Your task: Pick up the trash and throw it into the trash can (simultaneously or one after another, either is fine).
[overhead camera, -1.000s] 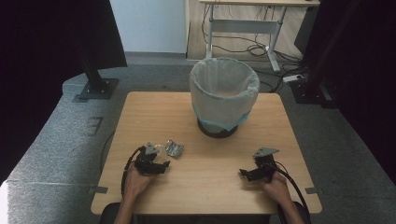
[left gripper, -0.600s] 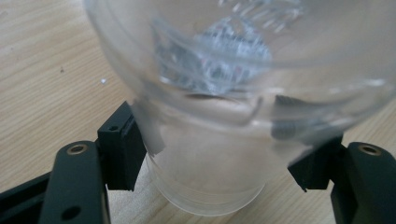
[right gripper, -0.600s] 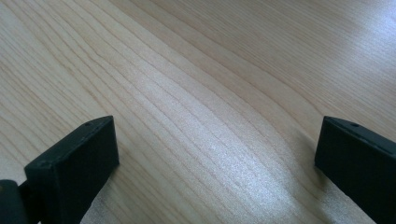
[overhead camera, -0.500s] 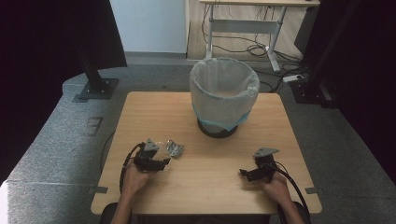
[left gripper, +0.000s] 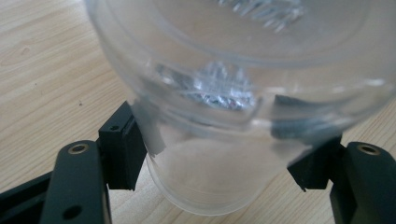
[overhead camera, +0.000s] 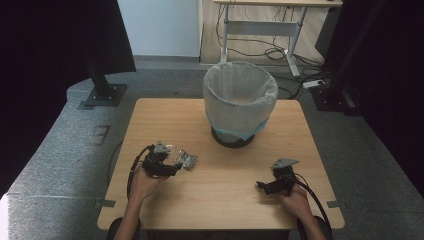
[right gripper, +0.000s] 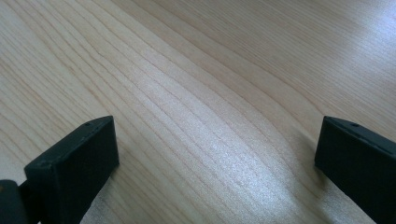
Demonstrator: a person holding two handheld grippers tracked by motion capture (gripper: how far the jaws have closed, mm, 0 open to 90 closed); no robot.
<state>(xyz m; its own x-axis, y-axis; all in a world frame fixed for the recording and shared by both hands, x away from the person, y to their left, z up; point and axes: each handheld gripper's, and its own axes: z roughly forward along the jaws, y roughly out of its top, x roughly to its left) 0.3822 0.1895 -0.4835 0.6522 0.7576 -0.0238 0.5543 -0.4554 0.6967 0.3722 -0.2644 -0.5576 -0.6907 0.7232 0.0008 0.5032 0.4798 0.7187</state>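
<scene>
The left gripper [left gripper: 219, 163] is clamped on a clear cup [left gripper: 233, 93], presumably bound for the bin [overhead camera: 240, 100]; the right gripper [right gripper: 215, 154] rests with jaws apart, nothing between them.

Bare counter [overhead camera: 235, 185] lies open across the lower middle of the frame; the lined bin [overhead camera: 240, 102] blocks the upper centre.

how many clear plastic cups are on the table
1: the clear plastic cup lies near the table's left front, clamped in the left tongs. None show elsewhere, though the bin's inside is partly hidden.
</scene>
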